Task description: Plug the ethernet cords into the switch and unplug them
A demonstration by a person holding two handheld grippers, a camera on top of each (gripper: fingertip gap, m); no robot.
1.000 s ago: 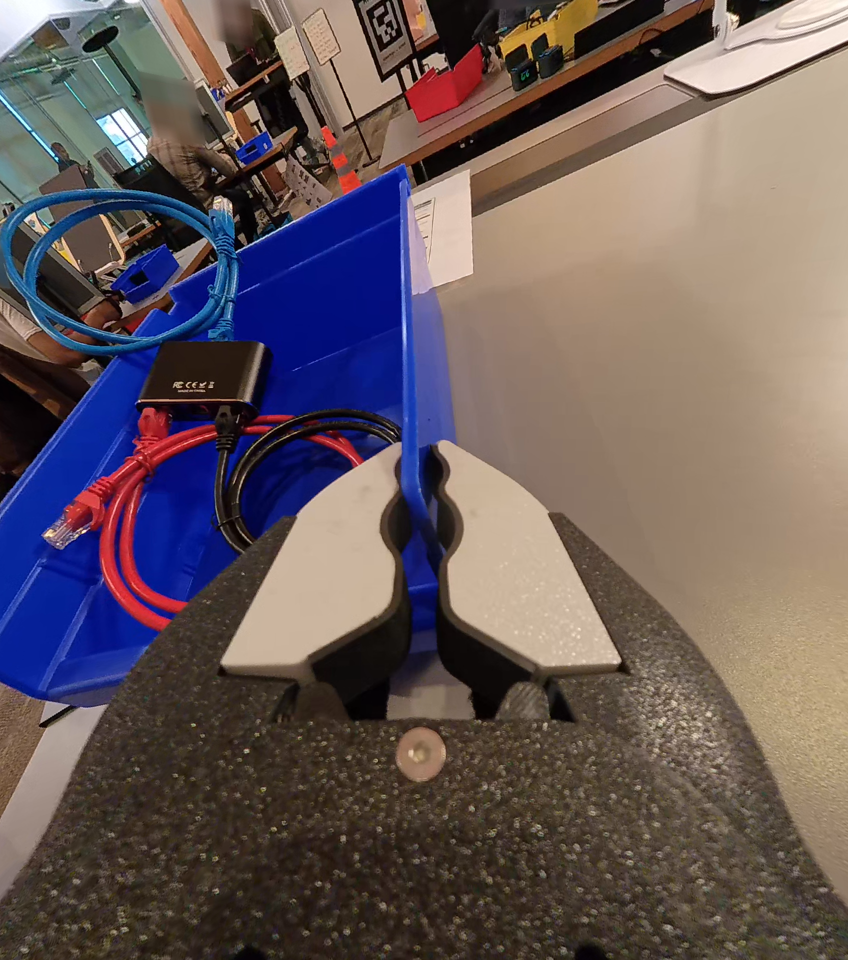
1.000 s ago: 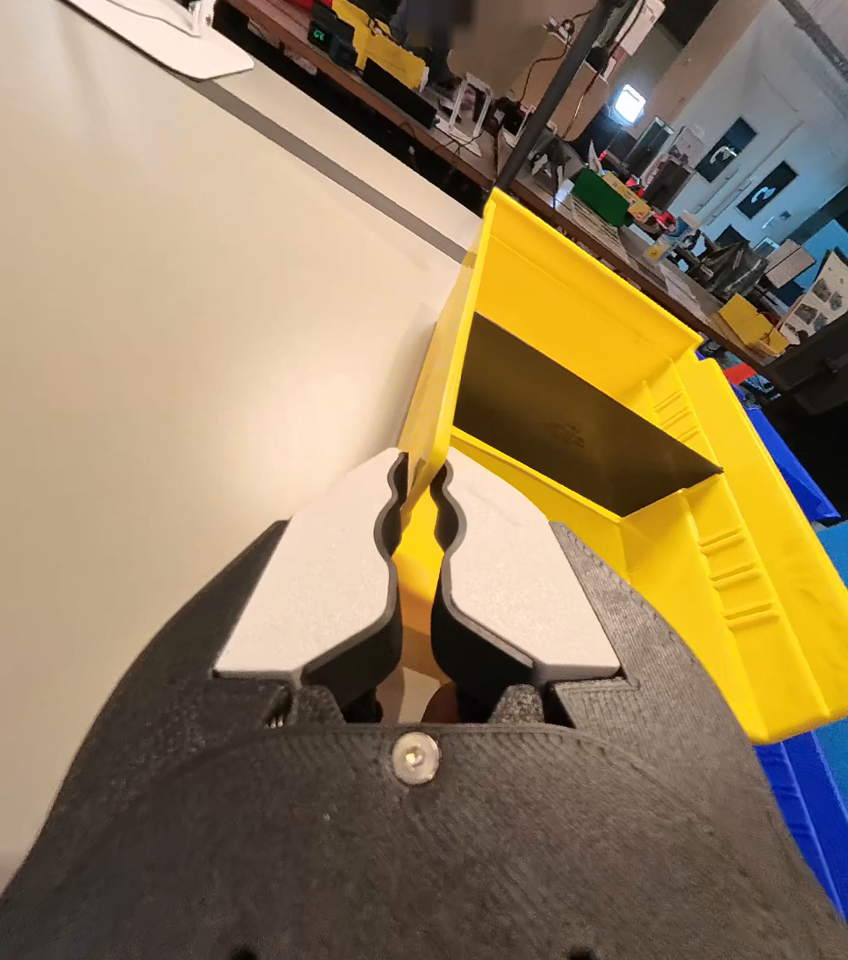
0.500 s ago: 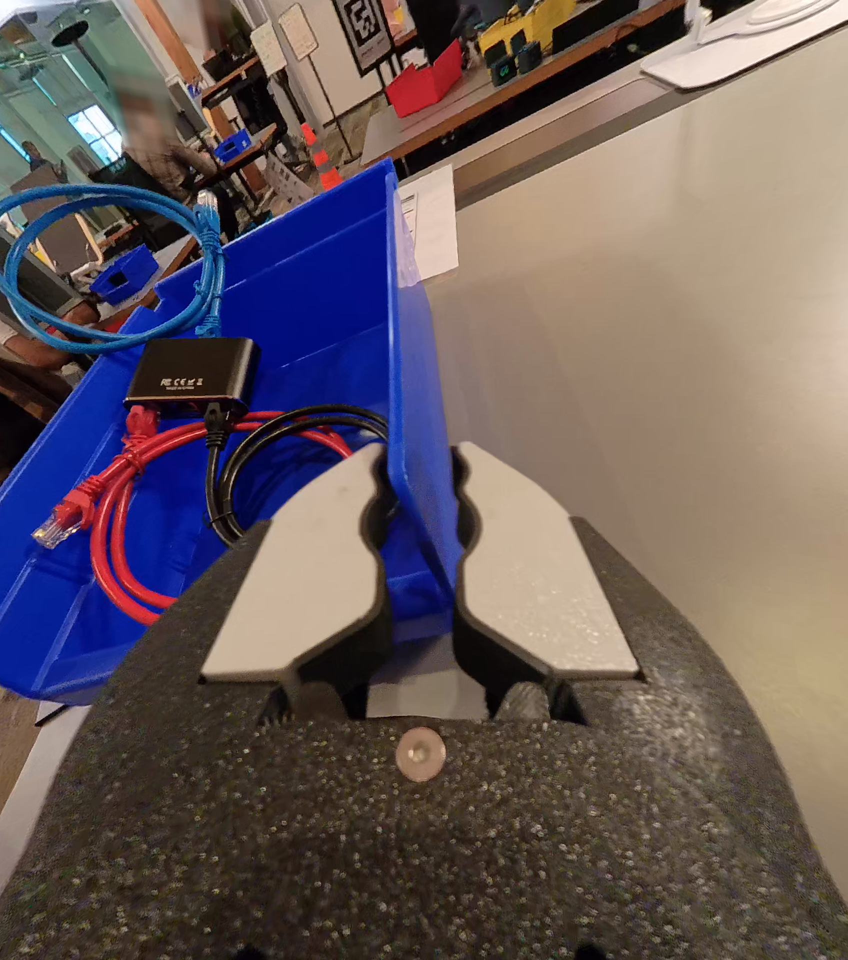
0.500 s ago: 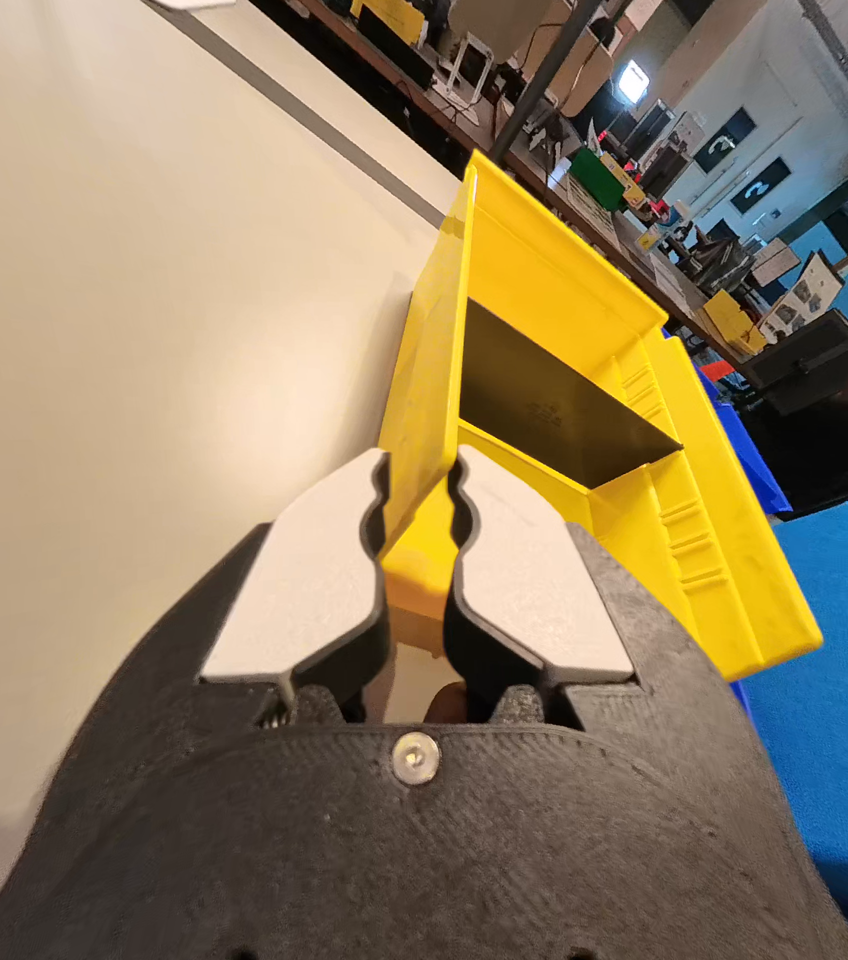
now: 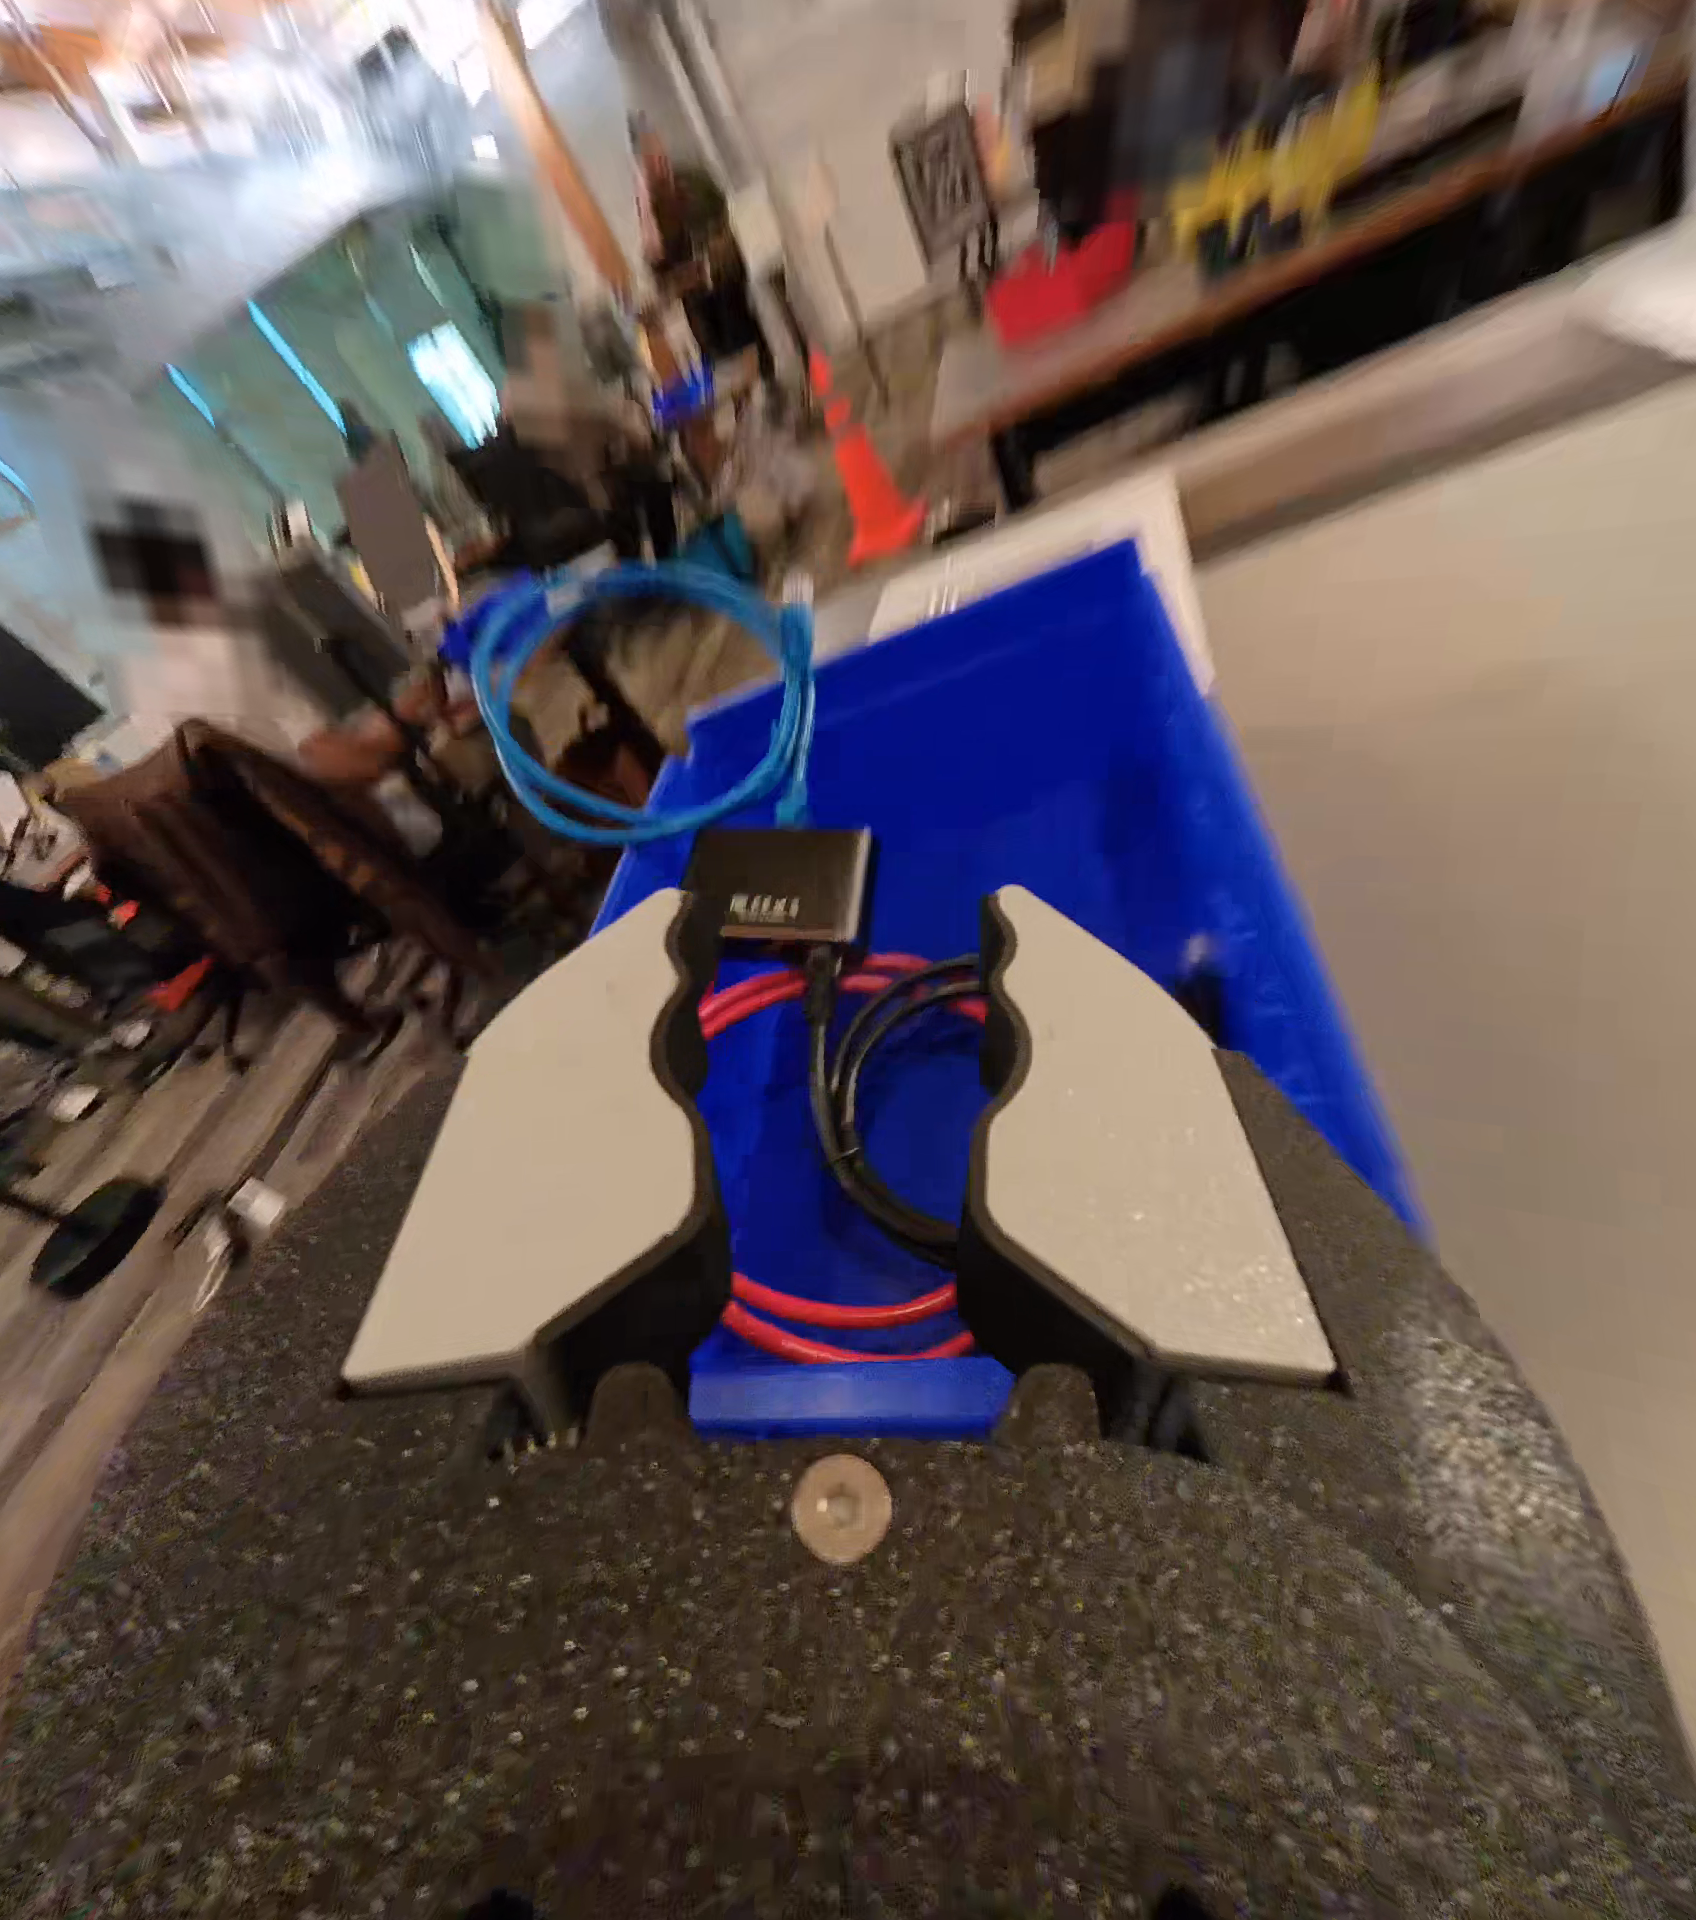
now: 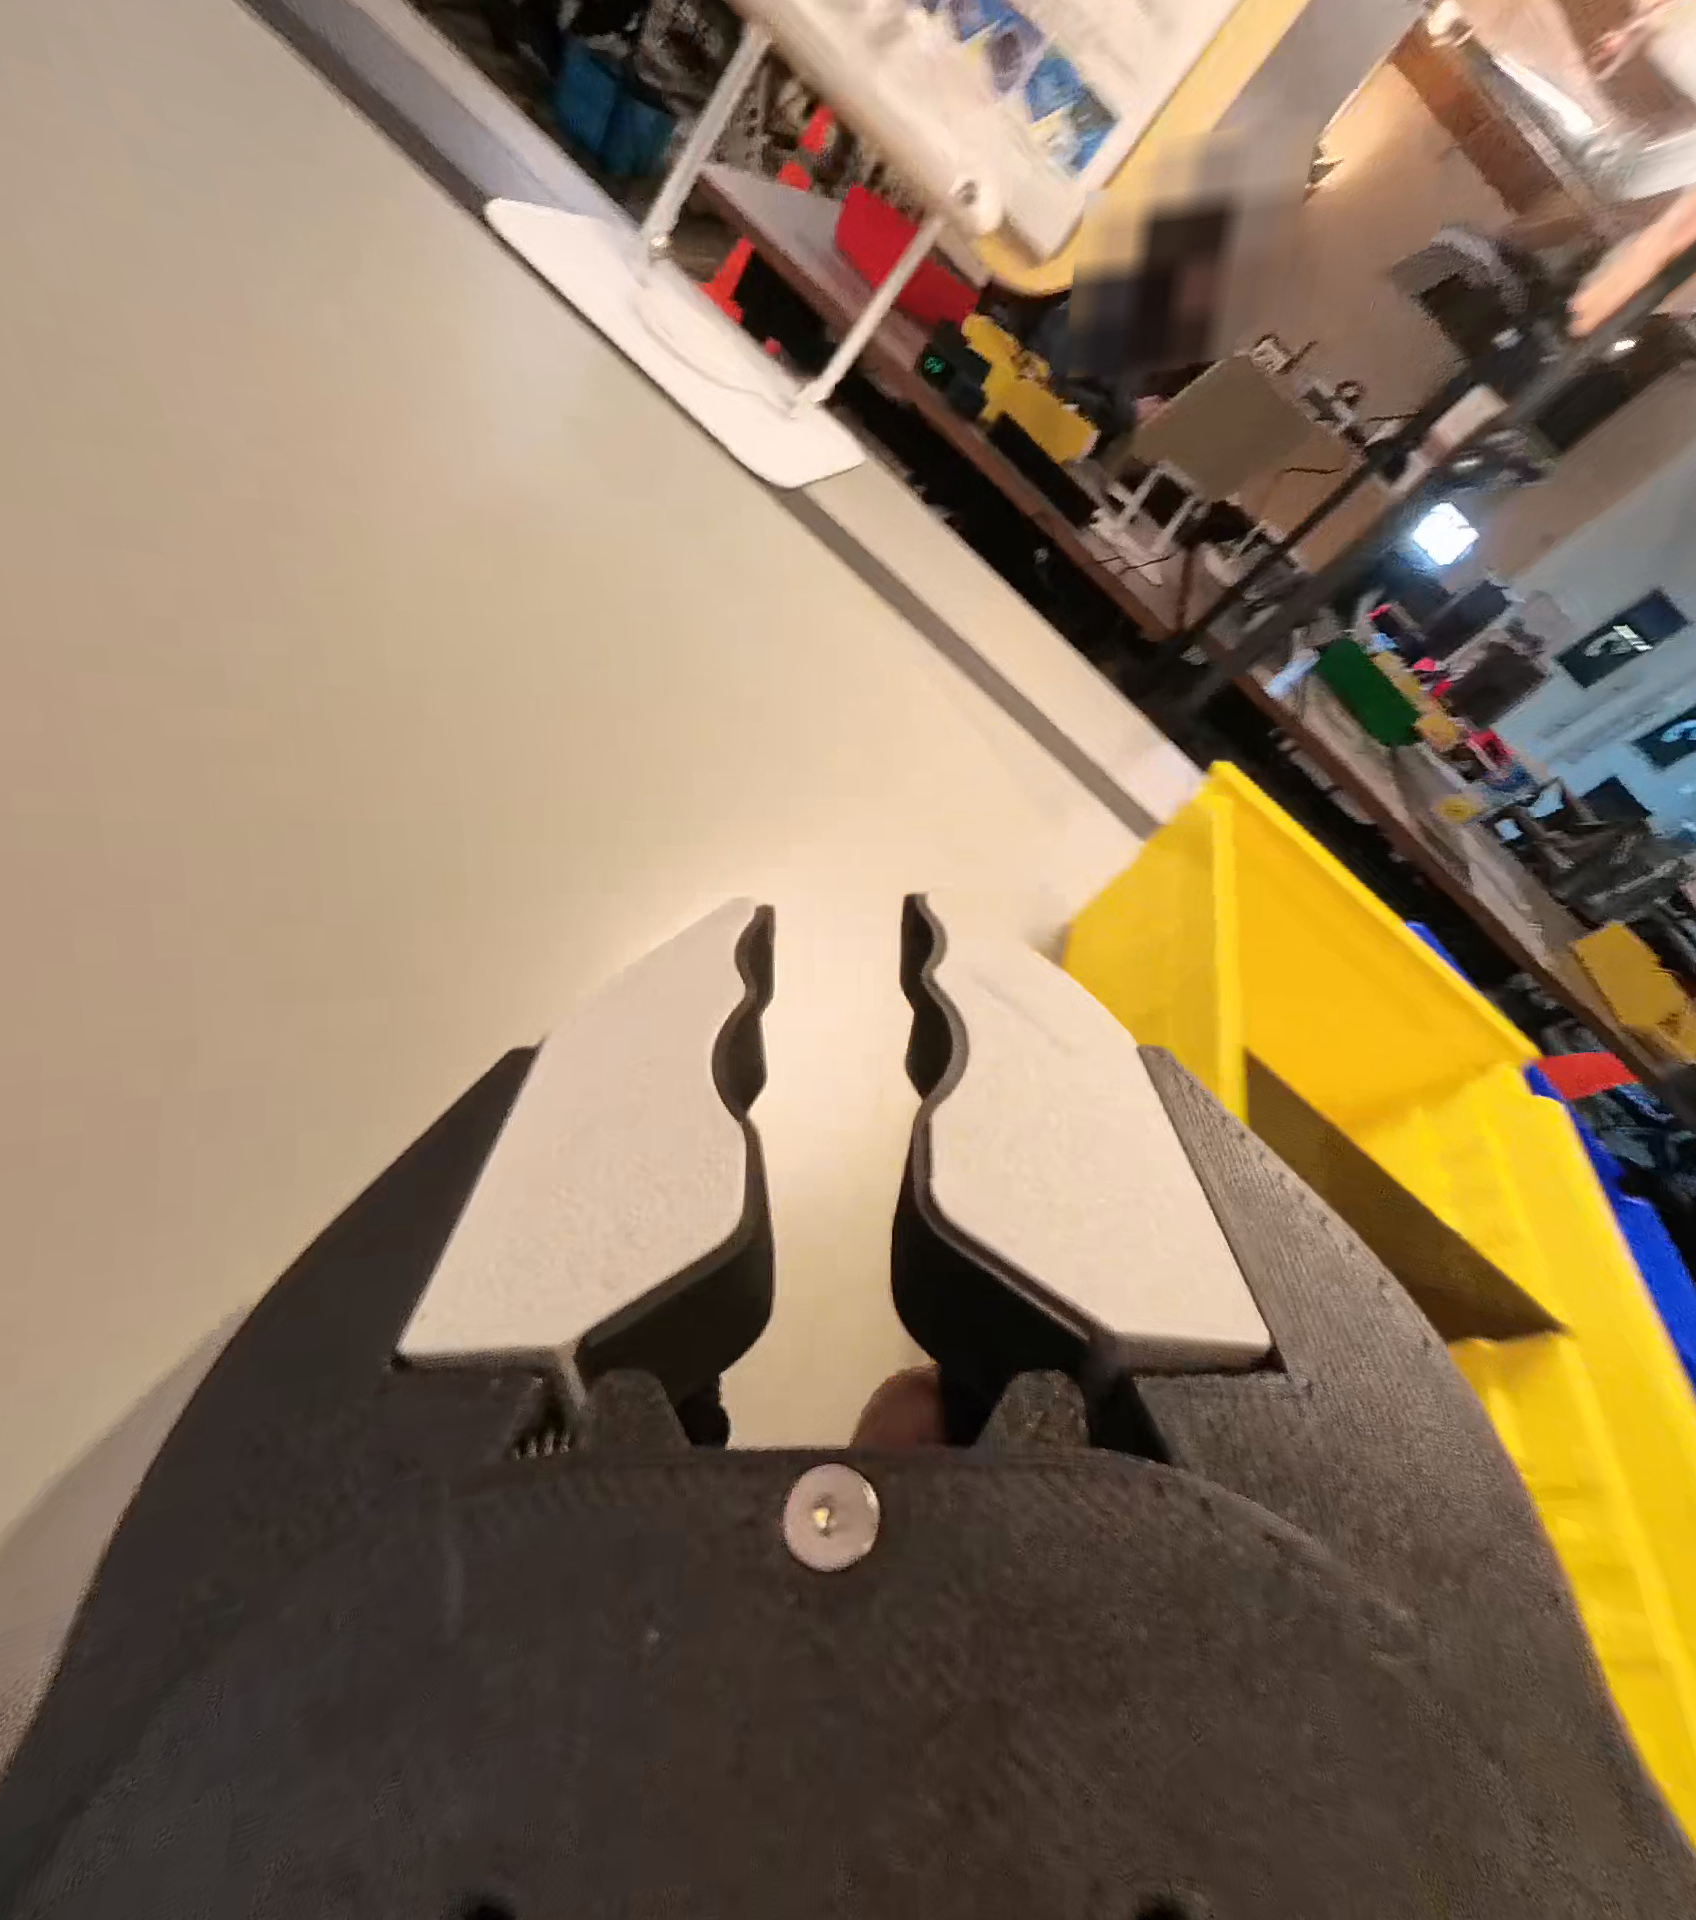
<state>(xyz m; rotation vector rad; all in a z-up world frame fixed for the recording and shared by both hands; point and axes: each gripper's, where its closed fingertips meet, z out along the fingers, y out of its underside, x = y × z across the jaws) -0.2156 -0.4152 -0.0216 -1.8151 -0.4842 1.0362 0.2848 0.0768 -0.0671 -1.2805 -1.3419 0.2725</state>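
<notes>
In the left wrist view a blue bin point(image 5: 1052, 727) holds a small black switch point(image 5: 784, 879), a coiled red ethernet cord point(image 5: 844, 1320), a black cord point(image 5: 859, 1101) and a light blue ethernet cord point(image 5: 636, 707) that loops over the bin's far left rim. My left gripper point(image 5: 831, 914) is open and empty, above the bin's near end, with the switch just beyond its tips. The view is motion-blurred. In the right wrist view my right gripper point(image 6: 836, 914) is open and empty over the bare table point(image 6: 304, 623), left of a yellow bin point(image 6: 1343, 997).
The yellow bin holds a black divider panel point(image 6: 1374, 1226). A blue bin point(image 6: 1675, 1309) stands behind it on the right. A white stand base point(image 6: 698, 364) sits at the table's far edge. The table point(image 5: 1550, 935) stretches right of the blue bin. Cluttered workbenches lie beyond. The gap from one gripper's tips to the other's is roughly 70 cm.
Both grippers let go of the bin walls and opened. The left one swung left over the blue bin's inside. The right one swung left off the yellow bin, over the table.
</notes>
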